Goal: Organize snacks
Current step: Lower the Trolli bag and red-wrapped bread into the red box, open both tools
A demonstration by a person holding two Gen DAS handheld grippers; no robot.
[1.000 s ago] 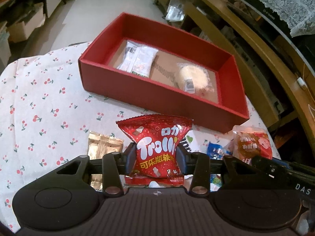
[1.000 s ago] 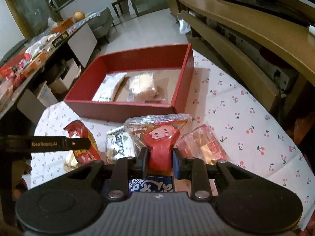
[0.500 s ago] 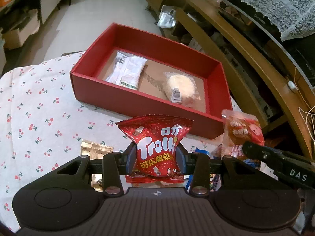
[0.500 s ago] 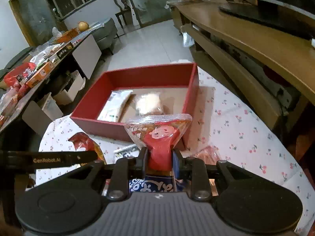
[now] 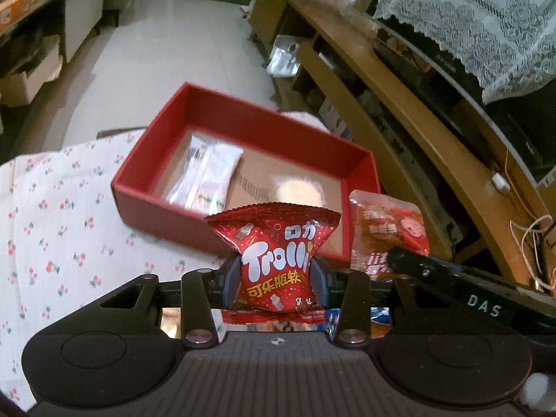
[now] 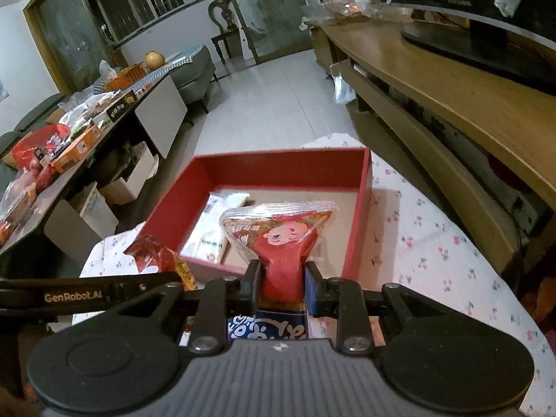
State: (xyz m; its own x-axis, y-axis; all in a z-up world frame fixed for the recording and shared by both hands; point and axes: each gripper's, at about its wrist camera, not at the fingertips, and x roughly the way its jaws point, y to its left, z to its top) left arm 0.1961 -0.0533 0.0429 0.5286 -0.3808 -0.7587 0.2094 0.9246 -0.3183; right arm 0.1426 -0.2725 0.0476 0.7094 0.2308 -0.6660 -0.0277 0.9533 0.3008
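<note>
Mid-carry toward open red cardboard box (image 5: 243,132): left gripper (image 5: 276,279) clamped on red foil Trolli gummy bag (image 5: 274,253), right gripper (image 6: 282,283) clamped on red clear-edged snack pouch (image 6: 278,236), both just short of box's near wall; next, likely over rim, then release.

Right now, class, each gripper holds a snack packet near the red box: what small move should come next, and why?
Probably carry both forward over the red box: the left gripper clamps the Trolli bag, the right gripper the red pouch, neither inside yet.
</note>
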